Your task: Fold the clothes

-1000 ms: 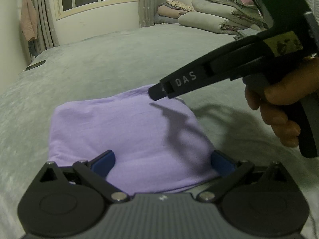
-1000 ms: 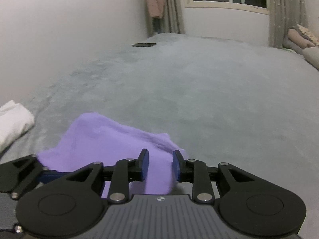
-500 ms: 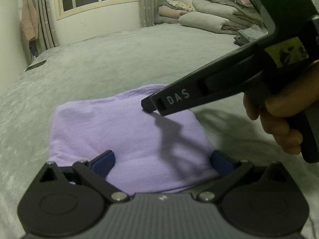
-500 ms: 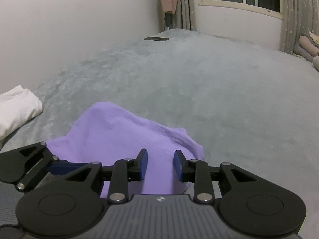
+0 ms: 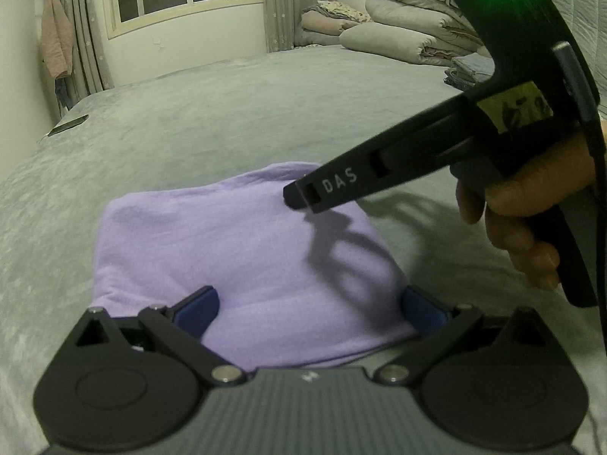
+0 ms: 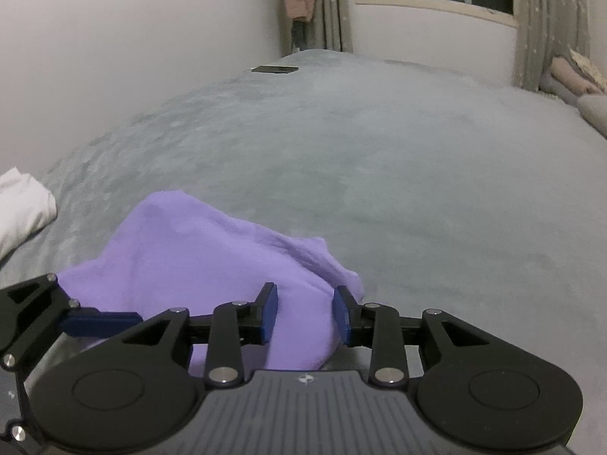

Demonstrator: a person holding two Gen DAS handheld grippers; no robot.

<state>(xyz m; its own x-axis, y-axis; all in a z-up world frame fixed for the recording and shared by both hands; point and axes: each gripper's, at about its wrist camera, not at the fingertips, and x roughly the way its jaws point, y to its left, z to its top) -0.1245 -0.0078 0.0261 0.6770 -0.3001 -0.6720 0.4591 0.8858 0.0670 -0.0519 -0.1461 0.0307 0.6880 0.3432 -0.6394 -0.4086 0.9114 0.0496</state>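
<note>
While purple cloth (image 5: 242, 250) lies folded, left gripper (image 5: 309, 309) gapes; right gripper (image 6: 305, 316) opening, ungrasping.

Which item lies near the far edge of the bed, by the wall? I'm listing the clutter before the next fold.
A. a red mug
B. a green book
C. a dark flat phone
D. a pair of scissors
C: a dark flat phone lies on the grey bed cover near the wall, well beyond the purple garment.

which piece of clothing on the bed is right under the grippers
The purple garment, folded on the bed; the white garment lies apart at the left edge.
</note>
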